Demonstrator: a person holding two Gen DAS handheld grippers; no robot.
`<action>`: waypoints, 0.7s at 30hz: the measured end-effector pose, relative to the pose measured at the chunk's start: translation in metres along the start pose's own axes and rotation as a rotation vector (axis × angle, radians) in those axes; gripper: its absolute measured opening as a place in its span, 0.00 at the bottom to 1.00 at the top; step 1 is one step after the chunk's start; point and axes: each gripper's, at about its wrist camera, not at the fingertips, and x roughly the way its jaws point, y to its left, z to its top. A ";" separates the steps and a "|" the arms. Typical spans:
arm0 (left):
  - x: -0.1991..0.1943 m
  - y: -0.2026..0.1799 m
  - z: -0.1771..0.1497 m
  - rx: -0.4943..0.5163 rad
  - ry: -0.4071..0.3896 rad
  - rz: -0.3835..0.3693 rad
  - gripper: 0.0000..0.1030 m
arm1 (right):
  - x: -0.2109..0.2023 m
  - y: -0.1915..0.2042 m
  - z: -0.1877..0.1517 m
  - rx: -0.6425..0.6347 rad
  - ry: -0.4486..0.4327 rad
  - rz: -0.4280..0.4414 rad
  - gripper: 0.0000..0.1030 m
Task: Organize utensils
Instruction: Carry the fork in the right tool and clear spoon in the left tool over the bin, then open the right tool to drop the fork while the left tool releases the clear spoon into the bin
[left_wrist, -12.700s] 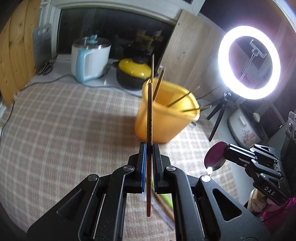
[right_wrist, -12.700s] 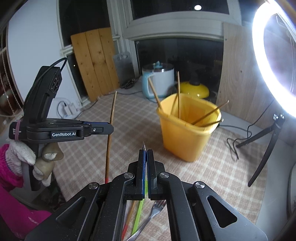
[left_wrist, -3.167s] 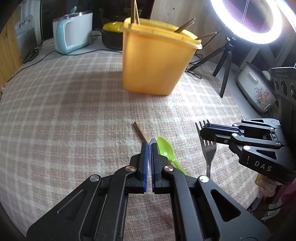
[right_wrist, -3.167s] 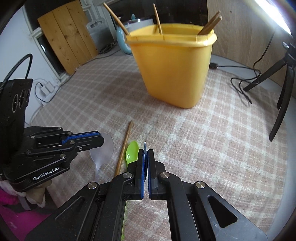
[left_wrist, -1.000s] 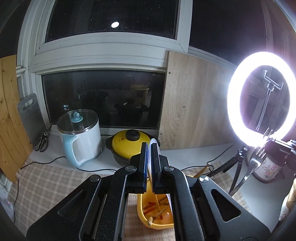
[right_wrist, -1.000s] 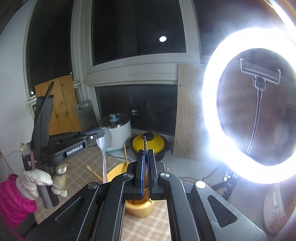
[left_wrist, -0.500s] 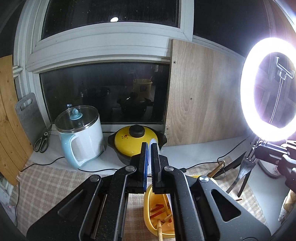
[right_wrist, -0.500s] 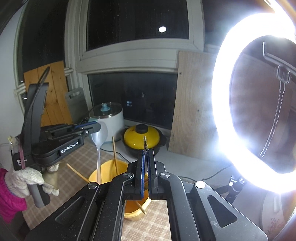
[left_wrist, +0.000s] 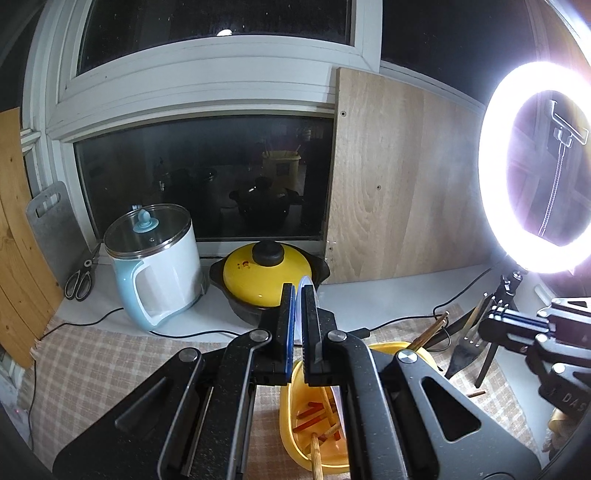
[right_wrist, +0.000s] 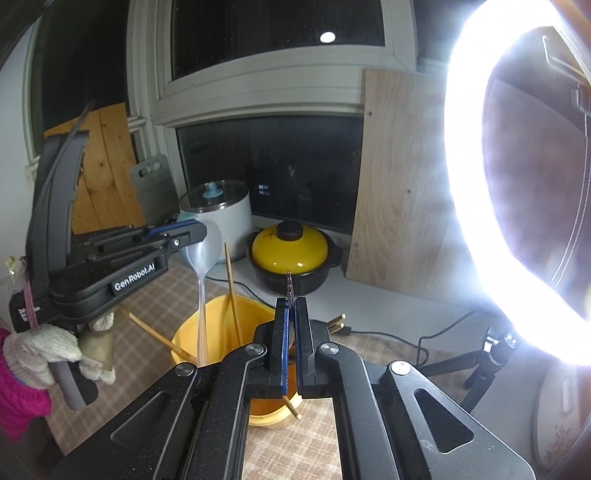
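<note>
My left gripper (left_wrist: 298, 291) is shut on a clear plastic spoon (left_wrist: 307, 285), whose bowl edge pokes up between the fingers. The right wrist view shows that spoon (right_wrist: 204, 254) hanging bowl-up from the left gripper (right_wrist: 199, 230), its handle reaching down inside the yellow bin (right_wrist: 188, 334). Several wooden chopsticks (right_wrist: 232, 291) lean in the bin (left_wrist: 291, 424). My right gripper (right_wrist: 291, 306) is shut on a metal fork (right_wrist: 289, 283), seen edge-on. In the left wrist view the fork (left_wrist: 463, 354) hangs from the right gripper (left_wrist: 491, 325) just right of the bin, above its rim.
A white and blue electric pot (left_wrist: 155, 266) and a yellow-lidded black pot (left_wrist: 266, 273) stand on the sill behind the bin. Scissors (left_wrist: 79, 280) lie far left. A bright ring light (left_wrist: 535, 166) on a tripod (right_wrist: 484, 362) stands at the right, with cables on the checked cloth (left_wrist: 92, 369).
Both grippers have sunk toward the yellow bin, which looms larger below them. The spoon handle now dips deeper into the bin, and the fork has come lower and closer to its rim.
</note>
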 end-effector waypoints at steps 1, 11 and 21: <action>0.000 0.000 0.000 0.000 0.001 0.001 0.00 | 0.000 0.000 -0.001 0.002 0.003 0.001 0.01; -0.005 -0.002 -0.003 -0.002 0.015 -0.007 0.00 | 0.008 -0.003 -0.009 0.014 0.042 0.025 0.06; -0.016 -0.001 -0.008 -0.024 0.029 -0.006 0.20 | 0.003 -0.008 -0.012 0.044 0.035 0.039 0.07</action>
